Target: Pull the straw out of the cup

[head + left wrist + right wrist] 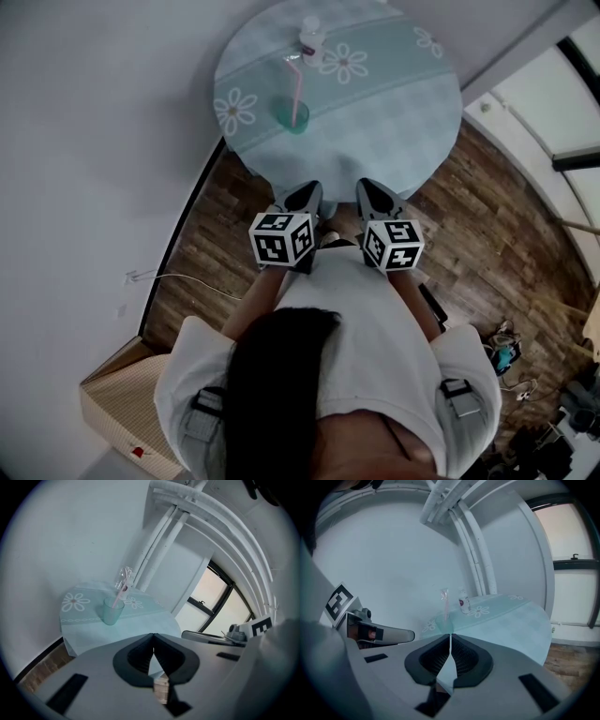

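Observation:
A translucent green cup (292, 114) stands on the round table (394, 122) toward its left side, and a pink straw (295, 89) leans out of it. In the left gripper view the cup (111, 611) and straw (121, 592) are ahead and to the left; in the right gripper view only the straw (446, 603) shows above the jaws. My left gripper (302, 194) and right gripper (373, 196) hover side by side at the table's near edge, well short of the cup. Both are shut with nothing between their jaws (153, 645) (450, 641).
A small clear bottle (310, 39) stands at the table's far side behind the cup. White wall runs along the left, a window at the right. Wooden floor surrounds the table, with a cardboard box (122, 403) and clutter (506, 356) behind me.

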### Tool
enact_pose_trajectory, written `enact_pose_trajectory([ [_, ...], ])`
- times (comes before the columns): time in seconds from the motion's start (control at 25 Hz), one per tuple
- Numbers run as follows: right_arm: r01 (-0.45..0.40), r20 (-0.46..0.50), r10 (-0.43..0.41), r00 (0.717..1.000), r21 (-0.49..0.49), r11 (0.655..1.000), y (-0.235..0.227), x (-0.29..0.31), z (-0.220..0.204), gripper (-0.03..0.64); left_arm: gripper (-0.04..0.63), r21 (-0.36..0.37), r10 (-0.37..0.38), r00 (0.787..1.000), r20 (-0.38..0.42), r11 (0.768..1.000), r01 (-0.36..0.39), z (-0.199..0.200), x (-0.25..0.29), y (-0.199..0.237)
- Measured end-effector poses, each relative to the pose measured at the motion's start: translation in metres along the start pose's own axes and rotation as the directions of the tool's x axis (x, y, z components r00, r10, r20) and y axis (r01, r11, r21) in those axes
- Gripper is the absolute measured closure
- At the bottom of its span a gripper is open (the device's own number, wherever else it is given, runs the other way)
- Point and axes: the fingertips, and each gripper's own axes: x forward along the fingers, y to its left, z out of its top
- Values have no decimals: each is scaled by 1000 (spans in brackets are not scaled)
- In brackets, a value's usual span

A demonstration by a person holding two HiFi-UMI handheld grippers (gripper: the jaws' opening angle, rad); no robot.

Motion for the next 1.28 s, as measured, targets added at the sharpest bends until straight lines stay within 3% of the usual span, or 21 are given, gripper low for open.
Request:
enact_pose_trajectory([
  [0.48, -31, -14, 30, 999, -22, 999, 4, 39, 18, 581, 586, -57, 46, 999, 12, 997, -46, 25, 12, 37],
  [1.0, -21, -33, 21, 999, -10, 1000, 12, 99, 43, 580, 586, -84, 33, 999, 25, 996, -30, 72, 31, 85],
  [1.28, 18, -17, -17, 1000, 3, 1000, 15, 130, 65, 580, 586, -39, -10, 1000, 10, 999, 10, 104, 48, 109],
])
